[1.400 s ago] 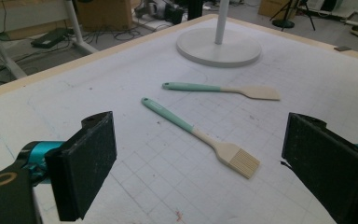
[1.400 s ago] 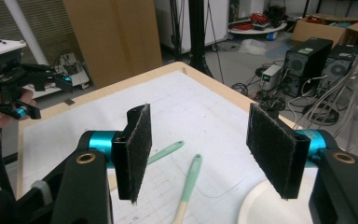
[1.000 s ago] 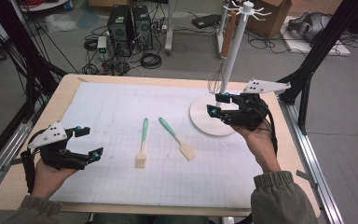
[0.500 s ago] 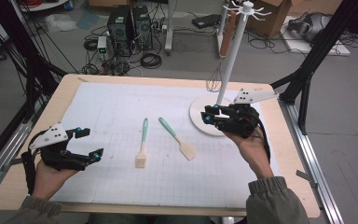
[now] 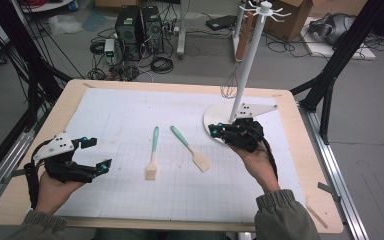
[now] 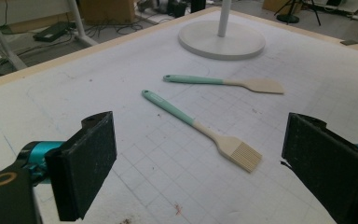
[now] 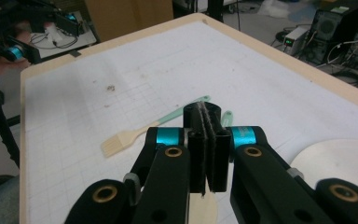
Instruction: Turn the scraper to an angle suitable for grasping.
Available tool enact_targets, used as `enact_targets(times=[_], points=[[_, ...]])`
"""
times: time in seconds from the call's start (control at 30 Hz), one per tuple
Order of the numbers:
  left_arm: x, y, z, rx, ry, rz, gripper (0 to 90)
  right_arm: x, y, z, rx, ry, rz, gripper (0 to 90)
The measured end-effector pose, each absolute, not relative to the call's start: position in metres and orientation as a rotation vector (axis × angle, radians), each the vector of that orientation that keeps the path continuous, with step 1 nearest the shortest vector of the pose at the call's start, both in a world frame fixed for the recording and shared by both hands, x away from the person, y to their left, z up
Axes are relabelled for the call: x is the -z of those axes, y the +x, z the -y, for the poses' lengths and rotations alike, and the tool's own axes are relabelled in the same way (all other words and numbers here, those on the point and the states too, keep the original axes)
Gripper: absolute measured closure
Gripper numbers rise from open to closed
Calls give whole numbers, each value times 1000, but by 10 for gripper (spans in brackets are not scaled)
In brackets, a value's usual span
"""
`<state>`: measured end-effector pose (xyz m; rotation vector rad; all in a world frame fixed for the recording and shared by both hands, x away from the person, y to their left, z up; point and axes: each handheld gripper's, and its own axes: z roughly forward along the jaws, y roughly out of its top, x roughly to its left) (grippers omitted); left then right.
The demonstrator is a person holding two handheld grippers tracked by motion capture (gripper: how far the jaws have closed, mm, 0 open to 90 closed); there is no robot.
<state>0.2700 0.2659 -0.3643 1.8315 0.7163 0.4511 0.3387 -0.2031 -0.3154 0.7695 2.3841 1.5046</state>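
Observation:
A pastry brush (image 5: 153,155) with a teal handle and a teal-handled spatula (image 5: 190,148) lie side by side mid-mat. My left gripper (image 5: 99,153) rests at the front left, open wide and empty; its own view looks across at the brush (image 6: 200,128) and spatula (image 6: 223,83). My right gripper (image 5: 215,131) hovers by the front edge of the white rack base (image 5: 215,116), pointing left toward the spatula. Its pads (image 7: 200,140) are pressed together with nothing between them, above the spatula blade (image 7: 203,207); the brush (image 7: 121,140) lies beyond.
A white utensil rack pole (image 5: 247,65) rises from the round base at the back right, with a whisk (image 5: 228,87) hanging beside it. A white gridded mat (image 5: 130,115) covers the wooden table. Black frame legs and cables stand behind the table.
My right gripper has slid left and slightly toward the person, from over the rack base to its front edge, closer to the spatula. The left gripper has stayed put.

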Motion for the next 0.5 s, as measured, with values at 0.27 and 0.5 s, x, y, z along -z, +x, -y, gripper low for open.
enact_targets(times=[0.27,0.5], points=[[365,270,-267,-451,1833,-719,105,329,345,197,-1458,796,-2419,893],[366,270,-266,-453,1836,-721,105,342,346,196,-1436,821,-2435,893]])
